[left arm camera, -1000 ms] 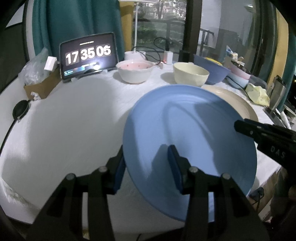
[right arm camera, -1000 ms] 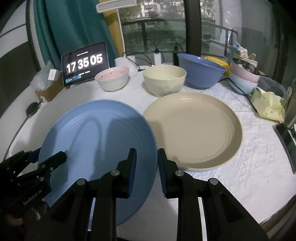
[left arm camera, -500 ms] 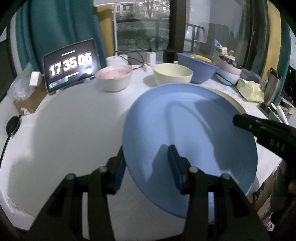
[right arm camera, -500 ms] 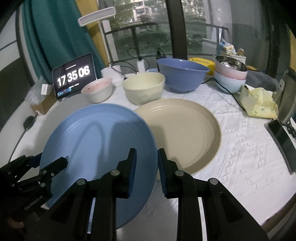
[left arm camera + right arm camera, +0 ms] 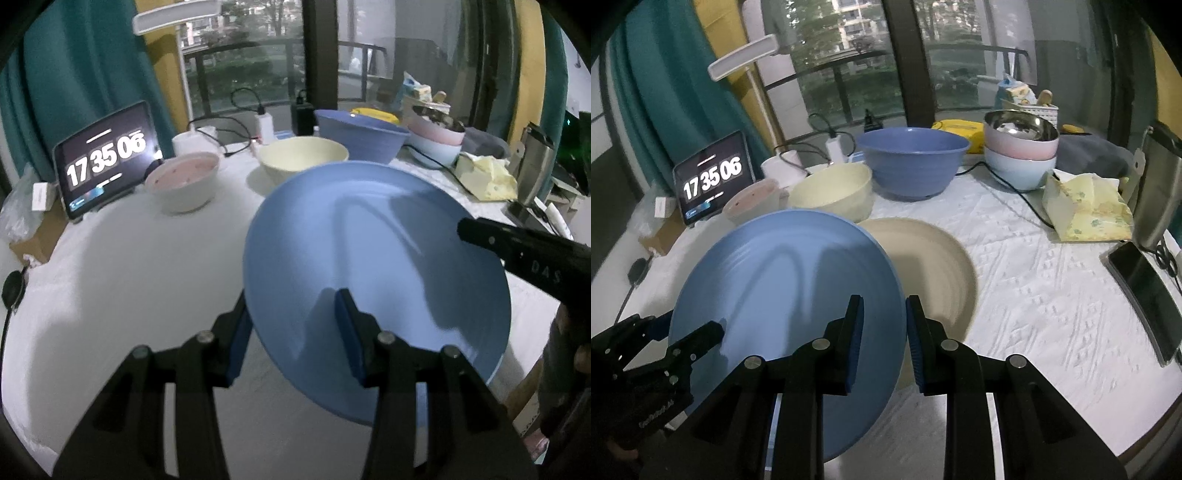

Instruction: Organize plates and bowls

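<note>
A large blue plate [image 5: 376,280] [image 5: 783,295] hangs tilted above the white tablecloth, held at both sides. My left gripper [image 5: 293,310] [image 5: 701,332] is shut on its left rim. My right gripper [image 5: 884,306] is shut on its right rim, and one of its fingertips [image 5: 480,236] shows over the plate's far side. Below and to the right lies a beige plate [image 5: 934,266], partly covered by the blue one. Behind stand a pink-lined white bowl [image 5: 183,179], a cream bowl [image 5: 831,188], a big blue bowl [image 5: 910,158] and a stack of bowls [image 5: 1019,147].
A tablet clock [image 5: 105,158] leans at the back left by a cardboard box. Cables and chargers run along the back edge. At the right are a yellow tissue pack [image 5: 1086,210], a metal flask [image 5: 1156,192] and a phone [image 5: 1145,295].
Both grippers have carried the blue plate to the right. It now overlaps the beige plate, which was fully uncovered before. Both grips are unchanged.
</note>
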Demonstrator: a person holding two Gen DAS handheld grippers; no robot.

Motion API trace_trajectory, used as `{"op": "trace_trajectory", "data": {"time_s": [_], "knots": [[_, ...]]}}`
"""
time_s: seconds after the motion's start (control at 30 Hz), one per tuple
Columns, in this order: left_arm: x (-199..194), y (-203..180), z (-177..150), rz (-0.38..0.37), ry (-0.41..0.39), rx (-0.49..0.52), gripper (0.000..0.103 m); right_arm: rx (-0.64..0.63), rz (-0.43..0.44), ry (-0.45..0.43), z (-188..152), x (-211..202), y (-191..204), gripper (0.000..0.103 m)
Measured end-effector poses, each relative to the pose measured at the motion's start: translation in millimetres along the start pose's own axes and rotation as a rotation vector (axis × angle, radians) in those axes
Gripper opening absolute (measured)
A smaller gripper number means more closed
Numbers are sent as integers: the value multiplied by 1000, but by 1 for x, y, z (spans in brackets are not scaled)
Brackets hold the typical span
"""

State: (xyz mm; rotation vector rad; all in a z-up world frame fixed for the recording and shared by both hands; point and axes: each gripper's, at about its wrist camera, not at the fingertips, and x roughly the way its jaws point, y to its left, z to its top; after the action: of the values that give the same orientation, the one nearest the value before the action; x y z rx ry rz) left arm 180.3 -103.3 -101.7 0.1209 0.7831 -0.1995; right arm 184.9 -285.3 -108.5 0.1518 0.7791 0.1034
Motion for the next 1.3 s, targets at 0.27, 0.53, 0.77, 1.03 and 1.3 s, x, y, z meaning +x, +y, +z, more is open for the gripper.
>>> {"op": "trace_trajectory", "data": {"time_s": [0.27, 0.53, 0.77, 1.03, 1.3], "knots": [[24, -18, 16, -9, 24, 12, 46, 24, -9, 7, 9, 13, -24, 25], [47, -25, 27, -23, 49, 9, 46, 39, -12, 26, 17, 31, -41, 25], [64, -27, 34, -32, 66, 8, 46, 46, -21, 39, 23, 45, -49, 25], [81, -27, 36, -47, 98, -3, 47, 82, -18, 55, 28, 55, -57, 26], [86, -19, 35, -45, 128, -33, 49, 102, -33, 46, 29, 54, -62, 35]]}}
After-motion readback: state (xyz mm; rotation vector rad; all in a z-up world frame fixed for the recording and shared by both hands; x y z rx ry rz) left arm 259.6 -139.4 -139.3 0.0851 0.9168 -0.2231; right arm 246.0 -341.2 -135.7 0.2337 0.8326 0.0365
